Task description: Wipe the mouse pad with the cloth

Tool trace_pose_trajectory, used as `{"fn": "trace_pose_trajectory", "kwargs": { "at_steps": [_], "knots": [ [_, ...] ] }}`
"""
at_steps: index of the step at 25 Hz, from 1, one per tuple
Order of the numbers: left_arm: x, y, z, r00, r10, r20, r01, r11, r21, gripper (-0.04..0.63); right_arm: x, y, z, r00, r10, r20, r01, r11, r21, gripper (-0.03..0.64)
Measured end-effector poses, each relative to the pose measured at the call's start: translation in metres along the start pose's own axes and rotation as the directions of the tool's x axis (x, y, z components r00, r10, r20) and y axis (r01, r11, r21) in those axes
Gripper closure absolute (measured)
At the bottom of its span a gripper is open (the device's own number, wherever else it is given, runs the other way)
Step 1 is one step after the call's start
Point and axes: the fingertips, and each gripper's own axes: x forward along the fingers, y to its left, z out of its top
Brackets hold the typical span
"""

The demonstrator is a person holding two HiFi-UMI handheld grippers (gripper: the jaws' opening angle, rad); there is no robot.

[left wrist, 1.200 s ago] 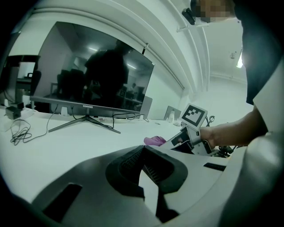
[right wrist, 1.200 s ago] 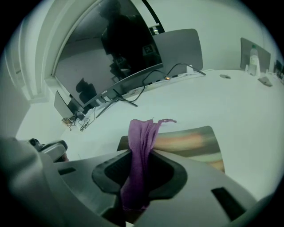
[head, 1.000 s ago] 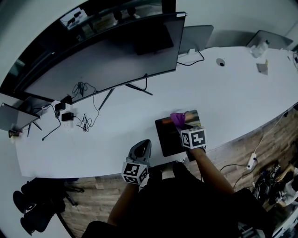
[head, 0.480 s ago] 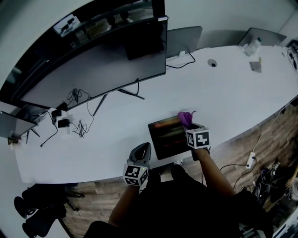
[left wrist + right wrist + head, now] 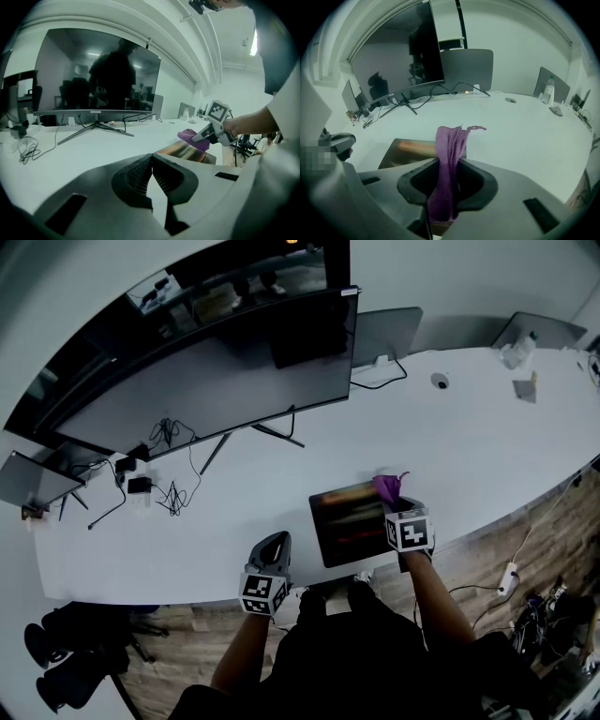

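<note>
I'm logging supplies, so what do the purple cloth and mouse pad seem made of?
The cloth looks like soft matte fabric, perhaps microfibre: it bunches in folds, a loose thread trailing. The mouse pad: thin flat sheet, slightly glossy streaked top; probably coated, core unclear.

The head view looks steeply down from above the curved white worktop [image 5: 469, 427]. Both gripper views sit low and close over it, facing the wide black monitor [image 5: 96, 70]; all three share the dark rectangular mouse pad [image 5: 405, 152].
</note>
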Motion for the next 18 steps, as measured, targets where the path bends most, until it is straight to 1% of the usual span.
{"fn": "trace_pose_trajectory", "kwargs": {
  "at_steps": [2,3,6,8,11,14,16,18],
  "knots": [
    [-0.004,0.005,-0.002,1.0,0.005,-0.01,-0.005,1.0,0.001,0.573,-0.003,0.006,0.003,1.0,0.011,0.011,-0.011,1.0,0.01,0.5],
    [-0.005,0.007,-0.003,1.0,0.005,-0.017,-0.005,1.0,-0.001,0.573,-0.005,0.012,0.005,0.999,0.031,0.022,-0.032,0.999,0.029,0.5],
    [-0.009,0.004,0.002,1.0,-0.003,0.007,0.003,1.0,0.005,0.573,-0.01,0.034,0.0,0.992,0.112,0.052,-0.117,0.987,0.113,0.5],
    [-0.012,0.005,0.004,1.0,-0.008,0.014,0.008,1.0,0.019,0.572,-0.011,0.052,-0.005,0.985,0.157,0.064,-0.165,0.976,0.141,0.502],
    [-0.019,0.012,0.007,0.999,0.027,0.027,-0.028,0.999,0.025,0.572,-0.013,0.081,-0.009,0.974,0.216,0.072,-0.224,0.963,0.15,0.502],
    [-0.024,0.02,0.005,0.997,0.072,0.025,-0.072,0.997,-0.002,0.572,-0.015,0.107,-0.012,0.962,0.263,0.066,-0.271,0.947,0.172,0.502],
    [-0.027,0.02,0.001,0.997,0.081,0.016,-0.08,0.996,-0.024,0.572,-0.015,0.124,-0.015,0.955,0.292,0.055,-0.297,0.938,0.178,0.502],
    [-0.028,0.016,0.001,0.997,0.078,0.025,-0.077,0.996,-0.038,0.572,-0.014,0.141,-0.018,0.946,0.322,0.041,-0.324,0.929,0.177,0.502]
  ]
}}
